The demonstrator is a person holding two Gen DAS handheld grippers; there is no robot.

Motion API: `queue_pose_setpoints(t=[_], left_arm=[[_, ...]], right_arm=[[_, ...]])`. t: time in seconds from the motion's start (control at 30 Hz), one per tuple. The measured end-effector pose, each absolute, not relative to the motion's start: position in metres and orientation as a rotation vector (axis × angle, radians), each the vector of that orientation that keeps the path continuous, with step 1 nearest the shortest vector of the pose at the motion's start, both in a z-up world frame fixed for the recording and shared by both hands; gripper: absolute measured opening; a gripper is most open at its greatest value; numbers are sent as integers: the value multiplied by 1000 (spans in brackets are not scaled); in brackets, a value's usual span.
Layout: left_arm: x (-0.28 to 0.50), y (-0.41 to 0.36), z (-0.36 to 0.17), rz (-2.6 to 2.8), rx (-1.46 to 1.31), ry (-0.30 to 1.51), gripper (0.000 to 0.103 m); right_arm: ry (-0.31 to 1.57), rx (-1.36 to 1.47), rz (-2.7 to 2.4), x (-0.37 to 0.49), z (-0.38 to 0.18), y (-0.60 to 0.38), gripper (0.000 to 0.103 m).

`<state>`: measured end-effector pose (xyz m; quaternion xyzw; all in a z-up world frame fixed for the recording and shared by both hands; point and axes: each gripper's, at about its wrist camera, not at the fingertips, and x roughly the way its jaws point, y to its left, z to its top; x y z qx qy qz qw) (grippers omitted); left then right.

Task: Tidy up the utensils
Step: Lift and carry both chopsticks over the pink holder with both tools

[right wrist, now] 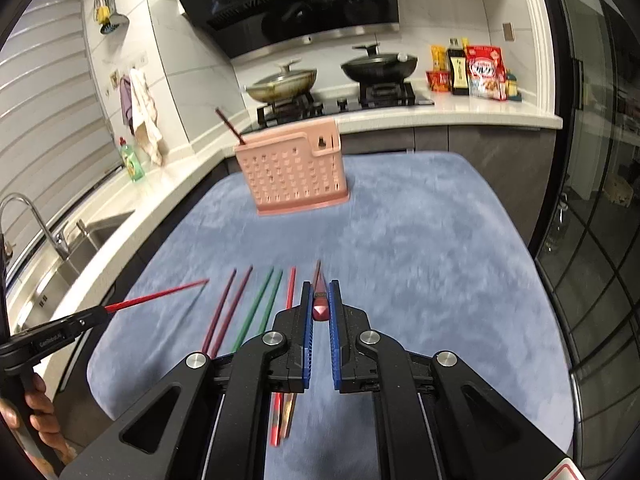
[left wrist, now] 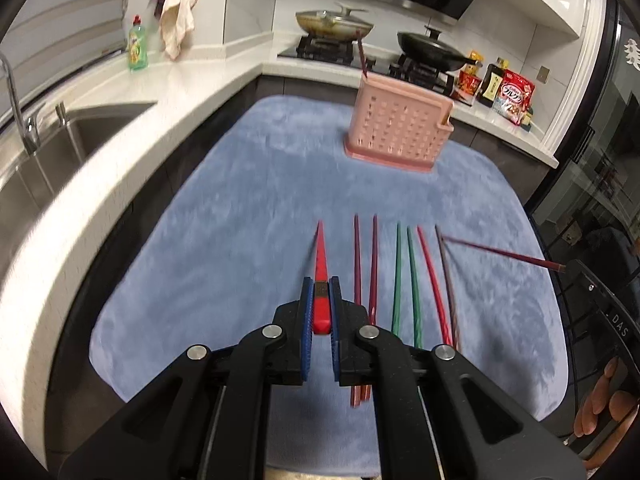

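A blue cloth covers the tabletop in front of me, with a white kitchen counter and sink running along its left side and a stove with two pans at the back. Toward the far end of the cloth stands a pink utensil basket, upright, with one dark chopstick leaning out of its left end.

On the near part of the cloth lie the loose chopsticks in a row: two purple chopsticks, two green chopsticks beside them, then a red one.

My left hand-held gripper is clenched on a red chopstick, which points forward above the cloth. My right hand-held gripper is clenched on a dark red chopstick, its tip also pointing ahead toward the basket.
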<state>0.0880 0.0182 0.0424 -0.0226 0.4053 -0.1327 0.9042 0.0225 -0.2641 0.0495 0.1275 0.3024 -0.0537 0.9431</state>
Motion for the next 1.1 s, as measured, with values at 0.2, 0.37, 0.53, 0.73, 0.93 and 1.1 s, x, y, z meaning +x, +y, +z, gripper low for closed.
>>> queue_pose_setpoints(t=[0.2, 0.37, 0.53, 0.73, 0.93, 1.1], left_arm=[[114, 10, 70, -269, -27, 785, 7], [136, 0, 88, -281, -26, 748, 7], [157, -11, 104, -295, -32, 719, 7], [184, -22, 128, -315, -43, 680, 7], [214, -34, 161, -348, -81, 632, 7], [238, -49, 197, -357, -98, 543, 7]], right_arm=[[561, 243, -113, 38, 72, -272, 7], [525, 248, -109, 54, 89, -279, 7], [503, 267, -101, 72, 100, -289, 7], [474, 297, -86, 95, 117, -302, 7], [432, 328, -56, 126, 136, -314, 7], [353, 347, -27, 162, 164, -321, 7]])
